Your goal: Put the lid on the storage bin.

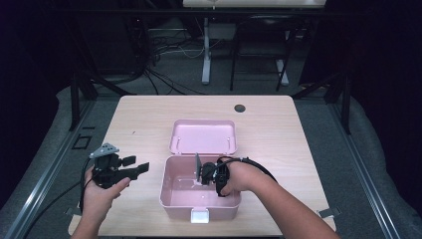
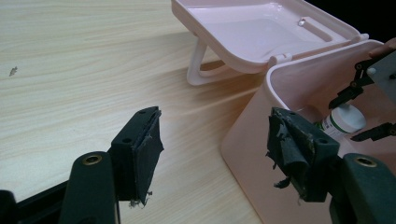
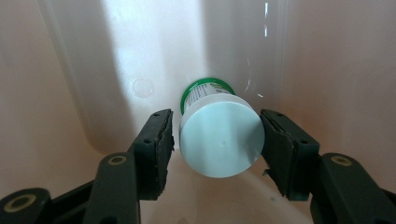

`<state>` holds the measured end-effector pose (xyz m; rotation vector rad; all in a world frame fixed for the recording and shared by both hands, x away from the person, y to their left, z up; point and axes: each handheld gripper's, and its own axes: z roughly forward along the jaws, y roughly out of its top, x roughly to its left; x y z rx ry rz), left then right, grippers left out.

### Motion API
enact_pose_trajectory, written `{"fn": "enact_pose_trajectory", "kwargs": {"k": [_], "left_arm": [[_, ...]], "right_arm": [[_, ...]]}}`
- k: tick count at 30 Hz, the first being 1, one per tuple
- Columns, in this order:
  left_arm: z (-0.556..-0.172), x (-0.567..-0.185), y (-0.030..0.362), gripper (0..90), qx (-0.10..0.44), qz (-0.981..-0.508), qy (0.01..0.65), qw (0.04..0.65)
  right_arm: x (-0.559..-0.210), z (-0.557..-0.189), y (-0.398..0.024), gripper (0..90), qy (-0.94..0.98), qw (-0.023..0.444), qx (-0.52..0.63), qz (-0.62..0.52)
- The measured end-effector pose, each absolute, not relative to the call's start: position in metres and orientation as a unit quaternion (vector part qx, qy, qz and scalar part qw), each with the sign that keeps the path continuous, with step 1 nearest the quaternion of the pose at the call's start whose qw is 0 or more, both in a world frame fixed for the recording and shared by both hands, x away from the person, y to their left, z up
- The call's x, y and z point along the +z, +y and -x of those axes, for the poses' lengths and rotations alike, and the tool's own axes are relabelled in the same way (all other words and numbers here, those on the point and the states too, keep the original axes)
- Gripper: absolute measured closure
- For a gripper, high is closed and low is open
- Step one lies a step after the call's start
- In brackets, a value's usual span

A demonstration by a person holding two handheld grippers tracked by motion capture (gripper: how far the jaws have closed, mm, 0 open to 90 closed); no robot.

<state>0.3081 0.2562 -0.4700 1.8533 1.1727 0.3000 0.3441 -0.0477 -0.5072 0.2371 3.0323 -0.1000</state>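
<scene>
My right claw [image 3: 217, 140] is down inside the pink box [image 1: 171, 201], with its two jaws on each side of a little bottle with a white cap [image 3: 222, 140]. The bottle stands on the box floor, close to the box's far wall. I can see a thin gap beside the cap on the left, so I think the claw has let go and is not squeezing the bottle. The box lid [image 1: 204, 137] lies flat open behind the box, so there is room to reach in from above. My left claw [image 1: 133, 168] waits just to the left of the box, over the table [image 1: 139, 119]. Its jaws are wide apart and hold nothing, so it stays out of the way.
</scene>
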Motion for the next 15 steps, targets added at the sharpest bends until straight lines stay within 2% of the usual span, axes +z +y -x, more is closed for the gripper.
{"fn": "enact_pose_trajectory", "kwargs": {"k": [15], "left_arm": [[-0.308, -0.47, 0.256, 34.6, 0.12, -0.749, 0.474, 0.447]], "right_arm": [[-0.486, -0.344, -0.05, 45.8, 0.994, 0.053, -0.004, -0.091]]}}
